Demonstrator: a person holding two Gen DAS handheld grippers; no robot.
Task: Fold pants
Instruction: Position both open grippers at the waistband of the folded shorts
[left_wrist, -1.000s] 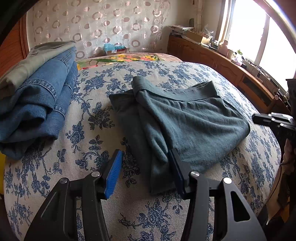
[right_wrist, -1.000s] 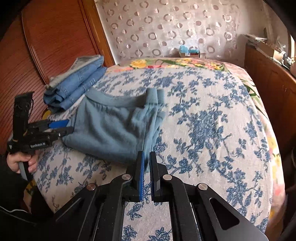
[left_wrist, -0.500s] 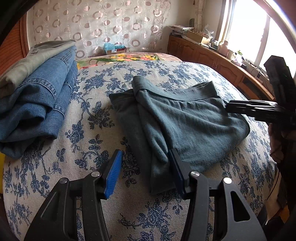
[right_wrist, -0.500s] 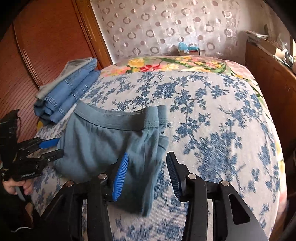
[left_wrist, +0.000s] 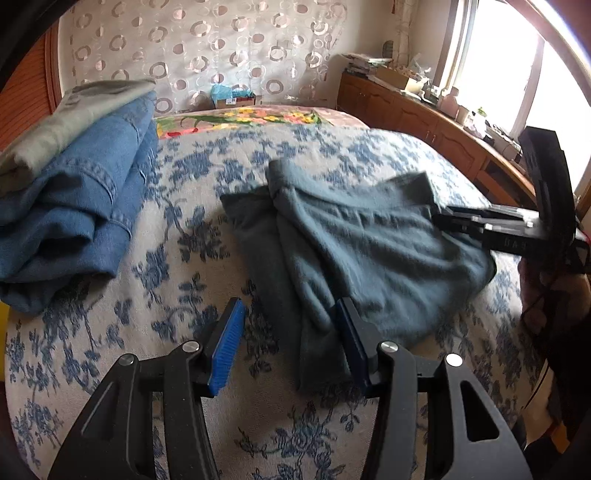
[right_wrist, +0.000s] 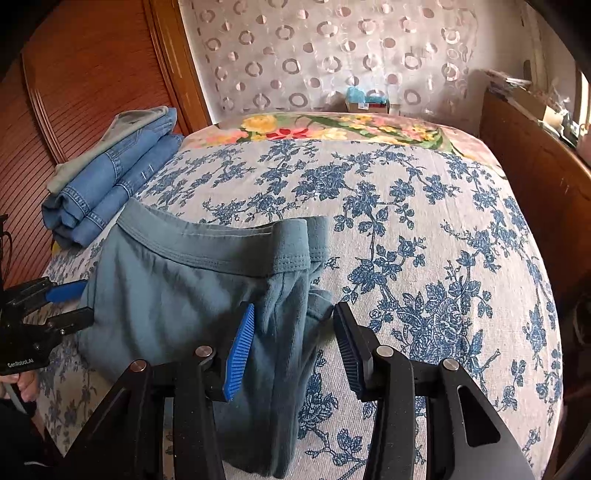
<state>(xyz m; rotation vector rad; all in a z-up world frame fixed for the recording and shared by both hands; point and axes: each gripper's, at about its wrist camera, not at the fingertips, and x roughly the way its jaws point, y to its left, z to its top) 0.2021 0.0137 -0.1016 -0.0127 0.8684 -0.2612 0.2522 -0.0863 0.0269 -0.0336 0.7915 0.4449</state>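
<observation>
Bare bedspread right of the teal pants and toward the headboard: open passage. Folded jeans stack blocks the bed's left edge. Wooden cabinet hems the right side.

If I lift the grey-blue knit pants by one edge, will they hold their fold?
Probably not. The grey-blue knit pants already lie in soft creases on the floral bedspread, so they look floppy and would likely drape and unfold. They seem thin and light. The fabric looks matte, so the ribbed pads should hold it.
</observation>
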